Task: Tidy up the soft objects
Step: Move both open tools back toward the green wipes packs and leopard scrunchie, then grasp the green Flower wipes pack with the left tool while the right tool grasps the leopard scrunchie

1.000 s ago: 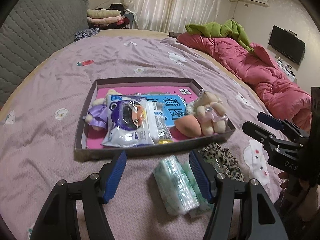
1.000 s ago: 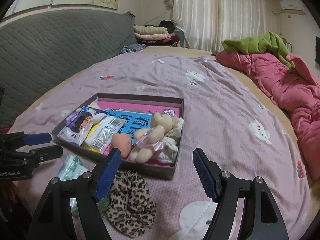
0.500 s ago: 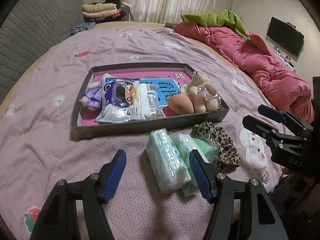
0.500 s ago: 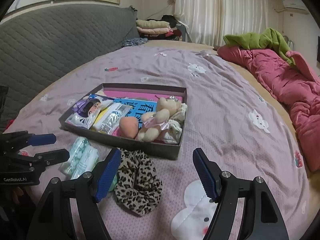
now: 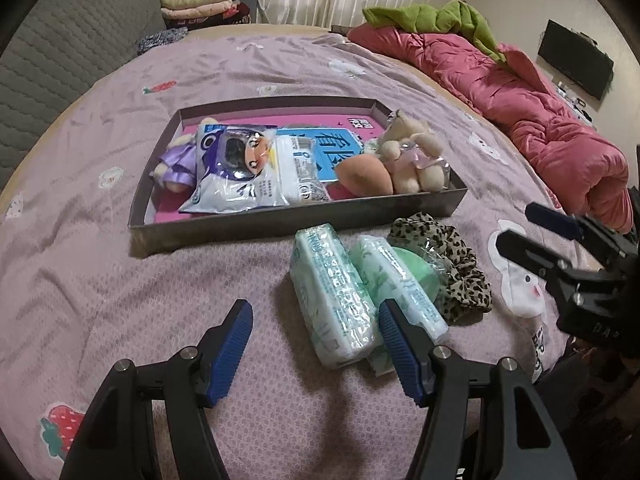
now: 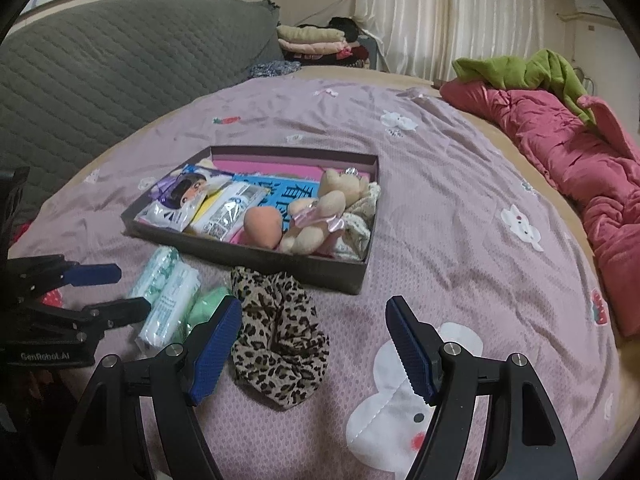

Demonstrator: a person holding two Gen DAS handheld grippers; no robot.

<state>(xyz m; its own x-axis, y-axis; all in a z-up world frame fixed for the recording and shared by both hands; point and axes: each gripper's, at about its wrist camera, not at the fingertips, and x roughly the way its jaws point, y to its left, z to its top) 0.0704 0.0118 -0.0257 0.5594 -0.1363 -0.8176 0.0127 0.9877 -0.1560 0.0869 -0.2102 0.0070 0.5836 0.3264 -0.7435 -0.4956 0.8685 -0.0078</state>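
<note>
A shallow dark box (image 5: pixel 280 220) lies on the purple bedspread. It holds a plush bear (image 5: pixel 412 156), an orange sponge (image 5: pixel 362 176), a purple doll (image 5: pixel 176 160), a cartoon-print bag (image 5: pixel 236 164) and a blue booklet (image 5: pixel 336 152). In front of the box lie two pale green tissue packs (image 5: pixel 332 292), a green sponge (image 5: pixel 416 268) and a leopard scrunchie (image 6: pixel 276 332). My left gripper (image 5: pixel 316 320) hangs open just short of the tissue packs, holding nothing. My right gripper (image 6: pixel 314 312) is open above the scrunchie, its left finger beside it, apart from it.
A pink quilt (image 5: pixel 540 120) with a green garment (image 5: pixel 432 16) on it is bunched along the right of the bed. A grey quilted headboard (image 6: pixel 100 72) runs along the left. Folded clothes (image 5: pixel 196 2) are stacked at the far end. The bedspread's near edge is close below both grippers.
Both cameras have tipped further down, so the box, packs and scrunchie sit higher in the frames. Nothing on the bed has shifted. Both grippers stay equally wide.
</note>
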